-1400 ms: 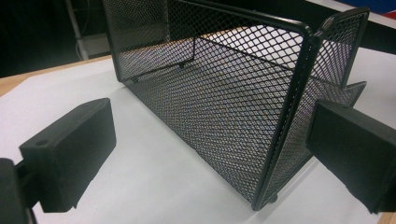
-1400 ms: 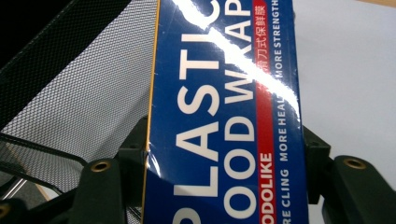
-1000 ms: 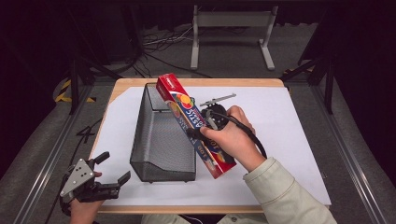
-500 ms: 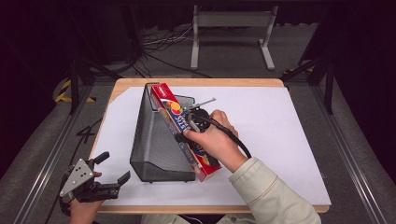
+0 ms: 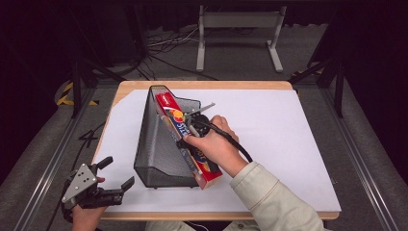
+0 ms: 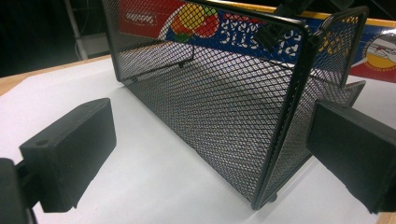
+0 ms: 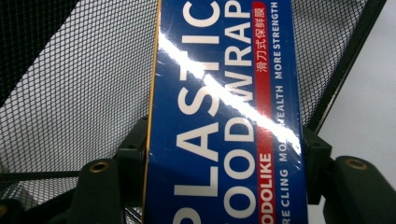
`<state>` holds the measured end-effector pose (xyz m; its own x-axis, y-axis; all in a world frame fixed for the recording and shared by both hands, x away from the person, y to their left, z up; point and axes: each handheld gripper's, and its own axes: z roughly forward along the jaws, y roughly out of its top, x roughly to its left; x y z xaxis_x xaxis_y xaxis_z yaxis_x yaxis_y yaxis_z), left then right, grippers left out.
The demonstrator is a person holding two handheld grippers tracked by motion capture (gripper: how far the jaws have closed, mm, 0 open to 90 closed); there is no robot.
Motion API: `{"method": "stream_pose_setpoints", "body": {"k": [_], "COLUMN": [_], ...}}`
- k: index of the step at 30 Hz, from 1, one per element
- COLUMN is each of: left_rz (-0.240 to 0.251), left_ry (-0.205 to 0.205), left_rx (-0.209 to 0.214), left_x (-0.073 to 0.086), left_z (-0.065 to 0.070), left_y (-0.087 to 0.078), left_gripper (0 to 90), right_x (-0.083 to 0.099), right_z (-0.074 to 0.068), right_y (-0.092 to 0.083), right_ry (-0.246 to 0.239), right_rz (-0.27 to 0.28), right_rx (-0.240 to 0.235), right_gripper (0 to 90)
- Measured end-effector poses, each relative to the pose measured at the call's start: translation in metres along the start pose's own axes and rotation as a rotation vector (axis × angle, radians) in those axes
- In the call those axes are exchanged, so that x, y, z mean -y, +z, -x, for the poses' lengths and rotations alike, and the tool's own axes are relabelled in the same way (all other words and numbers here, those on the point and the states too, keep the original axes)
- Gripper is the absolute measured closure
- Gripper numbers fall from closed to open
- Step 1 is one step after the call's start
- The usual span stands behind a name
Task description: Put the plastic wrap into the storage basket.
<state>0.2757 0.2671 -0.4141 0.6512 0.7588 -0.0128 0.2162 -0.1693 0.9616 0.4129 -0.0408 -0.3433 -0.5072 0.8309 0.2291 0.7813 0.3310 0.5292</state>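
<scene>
Placing a box of plastic food wrap into a mesh file holder. The right gripper [image 5: 188,135] holds the wrap box [image 5: 190,144] across its width, its fingers [image 7: 100,186] pinching the two long edges, as the right gripper view shows with the blue printed face between them. The box lies slanted over the right-hand wall of the black mesh holder [image 5: 159,144]: its far red end is already inside the rim, while its near end projects past the holder's low front corner, above the white counter [image 5: 288,144]. The left gripper [image 5: 103,190] hovers off the counter's near left corner, well apart from the holder, fingers [image 6: 70,149] spread and holding nothing; its own view looks at the holder's near corner post with the box's coloured face visible through the mesh.

To do this step well, judged from these views: keep the pinch firm on the glossy carton, which looks likely to slip; lower the far end first so it slides down along the inner wall rather than catching on the wire rim; then swing the near end inward until the whole box clears the front edge. The light holder may skid under a sideways push, so the idle left gripper could steady its near corner before release
</scene>
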Motion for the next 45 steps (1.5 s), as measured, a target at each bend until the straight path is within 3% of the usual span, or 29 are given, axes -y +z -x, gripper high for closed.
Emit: {"method": "stream_pose_setpoints", "body": {"k": [4, 12, 28, 45], "left_rz": [-0.007, -0.004, -0.003, -0.003], "left_ry": [-0.004, -0.003, -0.006, -0.007], "left_rx": [-0.001, 0.001, 0.0, 0.001], "left_x": [0.0, 0.0, 0.0, 0.0], "left_z": [-0.001, 0.0, -0.001, -0.001], "left_y": [-0.001, 0.0, -0.001, 0.0], "left_gripper": [2.5, 2.5, 2.5, 2.5], "right_x": [0.0, -0.005, -0.017, -0.025], "right_z": [-0.001, -0.001, -0.003, -0.008], "right_y": [0.003, 0.008, 0.022, 0.025], "right_ry": [-0.006, 0.031, 0.028, 0.007], "right_rz": [-0.012, -0.065, -0.181, -0.148], "right_rx": [0.008, 0.026, 0.045, 0.087], "right_gripper": [38.6, 38.2, 37.0, 35.8]}}
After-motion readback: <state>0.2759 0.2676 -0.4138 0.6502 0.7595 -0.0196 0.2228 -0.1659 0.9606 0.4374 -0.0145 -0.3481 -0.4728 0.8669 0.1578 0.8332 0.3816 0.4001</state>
